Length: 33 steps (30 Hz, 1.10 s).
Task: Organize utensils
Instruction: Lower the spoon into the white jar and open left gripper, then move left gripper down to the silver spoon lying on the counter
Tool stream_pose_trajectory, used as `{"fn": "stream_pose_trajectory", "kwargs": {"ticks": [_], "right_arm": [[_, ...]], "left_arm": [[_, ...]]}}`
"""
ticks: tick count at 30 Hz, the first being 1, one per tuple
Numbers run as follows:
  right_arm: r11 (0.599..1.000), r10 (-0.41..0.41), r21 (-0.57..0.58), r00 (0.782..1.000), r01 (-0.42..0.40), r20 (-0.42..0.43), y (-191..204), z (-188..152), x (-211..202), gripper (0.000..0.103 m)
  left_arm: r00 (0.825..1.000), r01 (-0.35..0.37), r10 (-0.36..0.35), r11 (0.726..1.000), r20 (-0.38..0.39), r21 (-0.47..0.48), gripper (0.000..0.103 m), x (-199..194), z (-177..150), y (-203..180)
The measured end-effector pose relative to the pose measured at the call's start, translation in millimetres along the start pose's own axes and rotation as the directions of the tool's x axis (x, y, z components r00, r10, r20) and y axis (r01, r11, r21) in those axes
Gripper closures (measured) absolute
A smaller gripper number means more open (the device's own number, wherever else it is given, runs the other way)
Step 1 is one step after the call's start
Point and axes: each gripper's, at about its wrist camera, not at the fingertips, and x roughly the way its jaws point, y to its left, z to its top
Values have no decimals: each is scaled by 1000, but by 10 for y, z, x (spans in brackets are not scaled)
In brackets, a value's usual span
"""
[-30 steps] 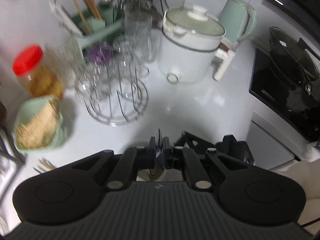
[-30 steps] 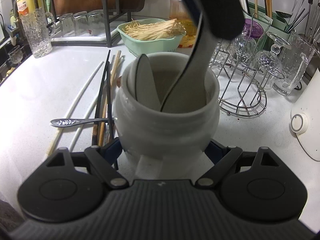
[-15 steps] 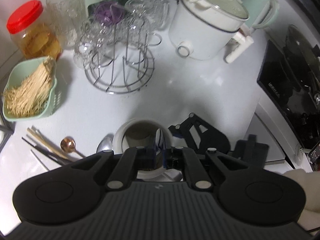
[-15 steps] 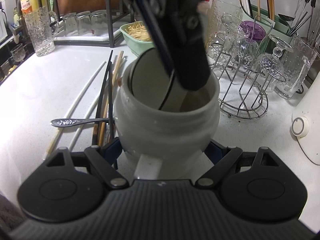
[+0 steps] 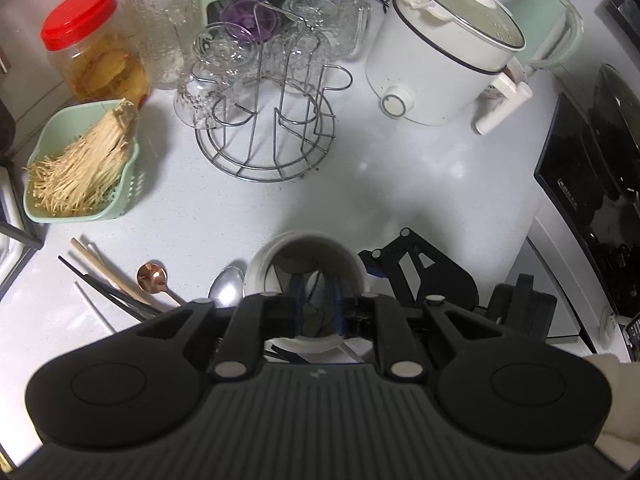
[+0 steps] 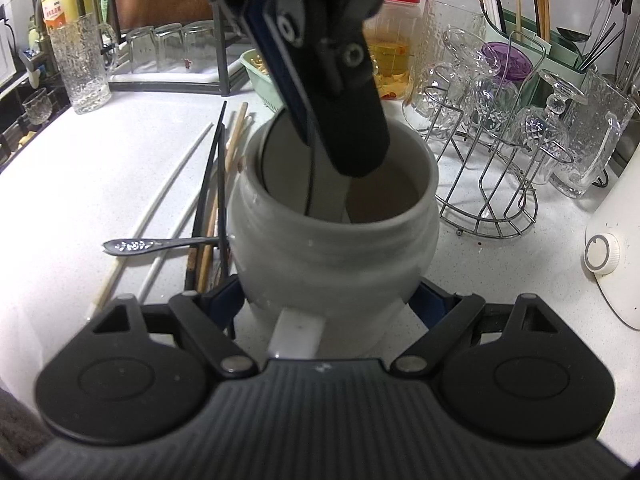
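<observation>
A white ceramic utensil jar (image 6: 332, 248) stands on the white counter, and my right gripper (image 6: 328, 298) is shut on its lower sides. My left gripper (image 5: 318, 308) points down into the jar's mouth (image 5: 306, 248); in the right wrist view the left gripper (image 6: 340, 140) covers much of the opening. Its jaws are opening, and a white spoon (image 5: 316, 298) with a dark rim stands loose between the blue pads. Another white spoon (image 6: 280, 168) leans inside the jar. Chopsticks (image 6: 208, 200), a silver spoon (image 6: 132, 245) and a copper spoon (image 5: 150, 276) lie left of the jar.
A wire rack of glasses (image 5: 264, 120) stands behind the jar, with a green basket of enoki mushrooms (image 5: 84, 168) and a red-lidded jar (image 5: 92, 60) to the left. A white cooker (image 5: 440, 52), a green kettle (image 5: 548, 20) and a black stove (image 5: 592, 184) are on the right.
My left gripper has come down over the jar with the white spoon, lowering it inside, and its jaws have parted. The right gripper and the jar have not moved.
</observation>
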Motion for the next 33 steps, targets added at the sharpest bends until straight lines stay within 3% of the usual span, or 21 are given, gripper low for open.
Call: {"fn": "stream_pose_trajectory", "kwargs": {"ticks": [7,13,22,29,33], "right_arm": [[1000,0,2,1000,0,2,-4,-1,-2,13],[1000,1,8,1000,-1,6,-12,-5,-3,13],[1000,-7,17,1000,7,1,-13,1,-2,13],[1000,-10,24,1000,10,-10,-10,20,6,13],[999,-16,33,1000,16,-8,-15,10,4,13]], "left_arm": [[997,1,2,999,75,-33,62,-184,-43,-43],[984,18,0,995,177,-98,61,-498,-142,-1],[946,24,64,964,318,-266,61,-877,-581,263],[914,1,147,932,377,-364,61,-978,-997,500],[905,-10,181,914,385,-407,61,-935,-1207,594]]}}
